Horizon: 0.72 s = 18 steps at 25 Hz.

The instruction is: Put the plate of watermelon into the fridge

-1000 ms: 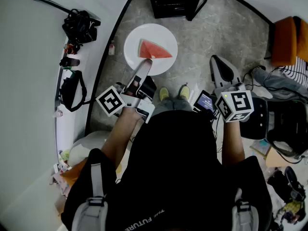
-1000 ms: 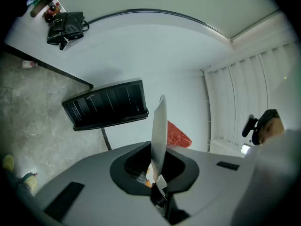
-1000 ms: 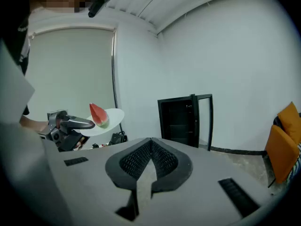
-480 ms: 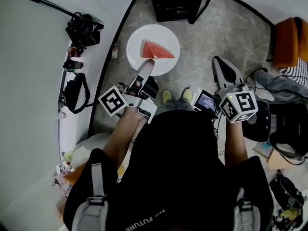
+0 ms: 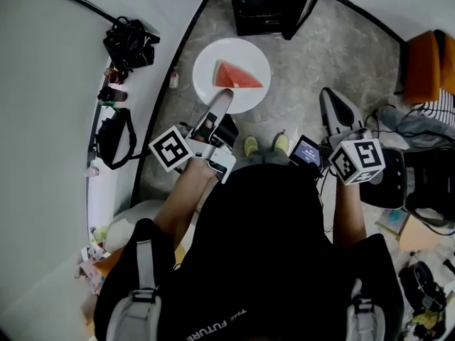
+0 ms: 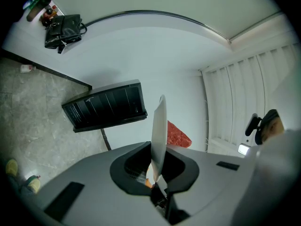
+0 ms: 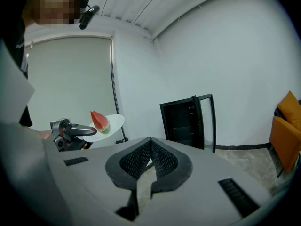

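Observation:
A white plate (image 5: 231,74) carrying a red watermelon wedge (image 5: 237,76) hangs level above the grey floor. My left gripper (image 5: 219,105) is shut on the plate's near rim. In the left gripper view the plate (image 6: 159,126) stands edge-on between the jaws, with the watermelon (image 6: 178,135) behind it. A small black fridge (image 5: 266,2) stands just ahead with its door (image 5: 306,2) open. To the right, my right gripper (image 5: 334,112) is shut and holds nothing. The right gripper view shows the plate (image 7: 110,125), the watermelon (image 7: 99,120) and the fridge (image 7: 186,119).
A white counter (image 5: 50,119) runs along the left with black bags (image 5: 130,42) on it. A small bottle (image 5: 174,79) stands on the floor by its base. An orange chair (image 5: 423,66) and piled bags and cables (image 5: 419,183) fill the right side.
The plate and my left gripper have drifted forward and slightly right, toward the fridge. The right gripper has shifted along with the person and stays shut.

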Available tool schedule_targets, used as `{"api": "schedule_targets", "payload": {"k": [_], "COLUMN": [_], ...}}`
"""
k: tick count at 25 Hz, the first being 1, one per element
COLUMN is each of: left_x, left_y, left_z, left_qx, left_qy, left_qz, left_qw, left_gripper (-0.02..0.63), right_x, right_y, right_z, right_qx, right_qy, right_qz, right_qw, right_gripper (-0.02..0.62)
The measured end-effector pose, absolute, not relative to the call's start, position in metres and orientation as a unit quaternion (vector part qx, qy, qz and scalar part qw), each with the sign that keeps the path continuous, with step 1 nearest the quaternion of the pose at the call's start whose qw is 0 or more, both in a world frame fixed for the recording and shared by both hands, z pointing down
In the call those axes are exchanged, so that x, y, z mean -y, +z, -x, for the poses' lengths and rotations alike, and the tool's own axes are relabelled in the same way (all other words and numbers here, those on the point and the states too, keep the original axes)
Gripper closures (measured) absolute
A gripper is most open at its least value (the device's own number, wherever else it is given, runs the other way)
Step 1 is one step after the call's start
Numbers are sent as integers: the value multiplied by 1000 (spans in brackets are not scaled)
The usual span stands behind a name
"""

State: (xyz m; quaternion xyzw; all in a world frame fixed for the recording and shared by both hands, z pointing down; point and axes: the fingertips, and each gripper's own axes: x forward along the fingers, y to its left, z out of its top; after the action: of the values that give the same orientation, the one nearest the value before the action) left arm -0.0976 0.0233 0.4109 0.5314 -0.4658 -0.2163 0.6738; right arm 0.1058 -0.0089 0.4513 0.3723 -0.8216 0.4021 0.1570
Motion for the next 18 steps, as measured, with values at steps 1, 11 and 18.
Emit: {"api": "schedule_targets", "payload": {"k": [1, 11, 18], "left_x": [-23, -37, -27], "left_y": [413, 422, 424], "left_z": [99, 107, 103], "left_qx": [467, 464, 464], "left_qy": [-217, -222, -216], "left_qz": [-531, -529, -524], "left_qw": [673, 676, 680], "left_gripper": [581, 581, 580], "right_x": [10, -1, 13], "right_y": [452, 452, 455], "right_z": [-105, -103, -100], "right_qx": [821, 816, 817], "right_qy": [402, 394, 396], "right_qz": [-374, -388, -386], "right_qw": [159, 166, 165], "right_gripper": [583, 583, 581]}}
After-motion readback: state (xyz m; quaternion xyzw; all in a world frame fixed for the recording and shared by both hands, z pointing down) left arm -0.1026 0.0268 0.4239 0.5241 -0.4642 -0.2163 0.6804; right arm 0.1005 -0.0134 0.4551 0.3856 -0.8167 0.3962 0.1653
